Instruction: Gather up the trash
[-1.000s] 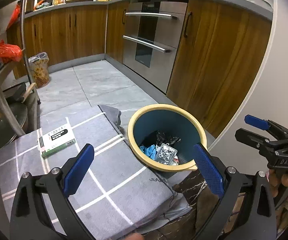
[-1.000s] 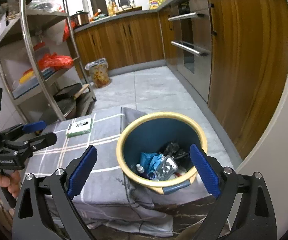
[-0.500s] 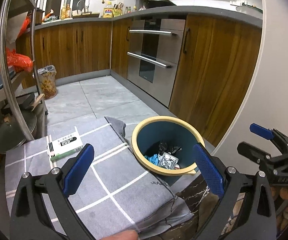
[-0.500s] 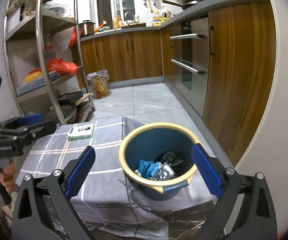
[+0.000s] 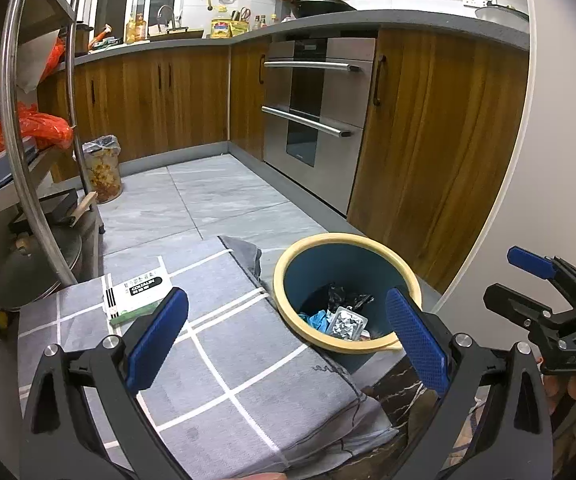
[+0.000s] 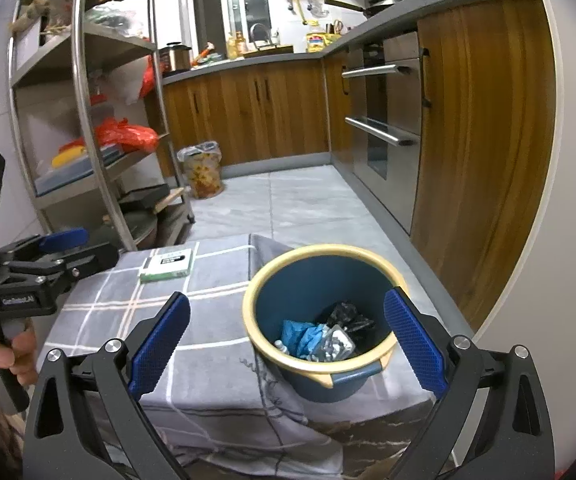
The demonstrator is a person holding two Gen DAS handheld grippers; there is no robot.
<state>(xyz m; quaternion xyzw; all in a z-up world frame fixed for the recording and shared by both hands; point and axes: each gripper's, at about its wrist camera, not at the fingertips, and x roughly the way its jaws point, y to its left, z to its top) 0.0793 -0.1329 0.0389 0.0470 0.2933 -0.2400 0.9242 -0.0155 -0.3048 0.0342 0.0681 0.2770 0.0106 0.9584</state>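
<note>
A blue bin with a yellow rim (image 5: 368,240) (image 6: 324,250) stands at the right end of the cloth-covered table. Inside lie a blister pack (image 5: 346,322) (image 6: 338,346), blue crumpled trash (image 6: 302,334) and black wrappers (image 5: 346,296). A green-and-white box (image 5: 137,292) (image 6: 167,266) lies on the cloth, far left of the bin. My left gripper (image 5: 288,340) is open and empty, held above the cloth before the bin. My right gripper (image 6: 288,342) is open and empty, above the bin's near side. Each gripper shows in the other's view (image 5: 544,296) (image 6: 55,256).
The grey checked cloth (image 5: 215,356) covers a dark marble table. A metal shelf rack (image 6: 87,120) stands at the left. Wooden cabinets and an oven (image 5: 312,120) line the far side and right. A bagged floor bin (image 6: 201,172) stands on the tiled floor.
Both grippers have risen and drawn back from the bin, so the views tilt up toward the kitchen. Both stay open and empty. The box and bin have not moved.
</note>
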